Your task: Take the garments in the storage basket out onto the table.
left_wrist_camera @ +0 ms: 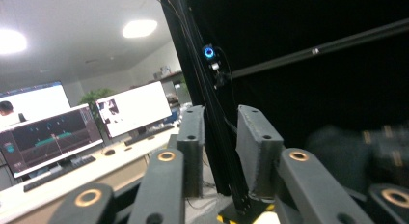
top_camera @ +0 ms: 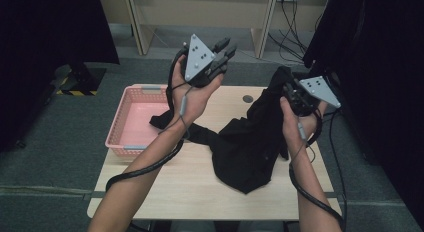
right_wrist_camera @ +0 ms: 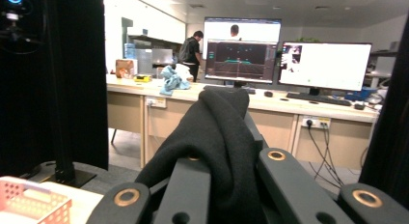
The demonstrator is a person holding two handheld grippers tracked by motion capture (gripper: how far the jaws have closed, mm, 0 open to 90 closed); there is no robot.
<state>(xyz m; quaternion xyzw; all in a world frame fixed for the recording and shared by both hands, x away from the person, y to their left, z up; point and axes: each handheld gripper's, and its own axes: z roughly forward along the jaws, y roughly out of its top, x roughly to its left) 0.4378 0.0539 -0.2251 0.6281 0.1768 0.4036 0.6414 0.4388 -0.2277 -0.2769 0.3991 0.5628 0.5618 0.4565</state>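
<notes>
The right claw [top_camera: 294,94] is clenched on a black garment [top_camera: 250,142], lifting one end while the rest drapes on the worktop [top_camera: 200,187] beside the pink basket [top_camera: 131,123]; the left claw [top_camera: 224,51], released and empty, likely must grab another edge next.

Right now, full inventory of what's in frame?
black garment: 1, black, draped on the table, one end lifted by the right gripper, a strap end at the basket
basket: 1, pink, table's left edge
table: 1, light wood, centre
monitors: 2 in the right gripper view, lit, on a far desk
left gripper: 1, black, raised, jaws apart with nothing between them
right gripper: 1, black, shut on the garment
</notes>
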